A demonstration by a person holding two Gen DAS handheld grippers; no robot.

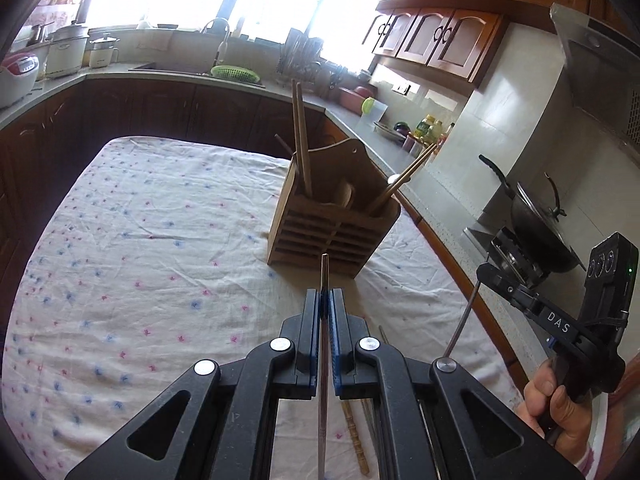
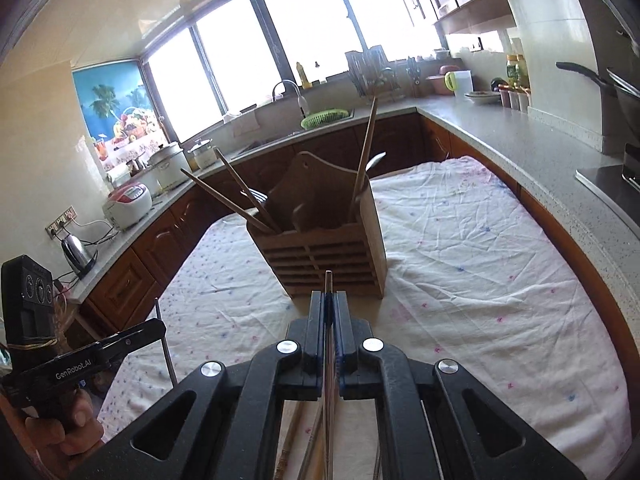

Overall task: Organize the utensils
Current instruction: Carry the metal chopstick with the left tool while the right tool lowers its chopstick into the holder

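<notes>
A wooden utensil holder stands on the cloth-covered table; it also shows in the right wrist view. Wooden chopsticks and a spoon stand in its compartments. My left gripper is shut on a thin metal chopstick just short of the holder's front. My right gripper is shut on another metal chopstick, also just in front of the holder. Loose utensils lie on the cloth under the grippers.
A grey kitchen counter wraps around the table, with a sink and green basket at the back. A wok sits on the stove at the right. Rice cookers and a kettle stand at the left.
</notes>
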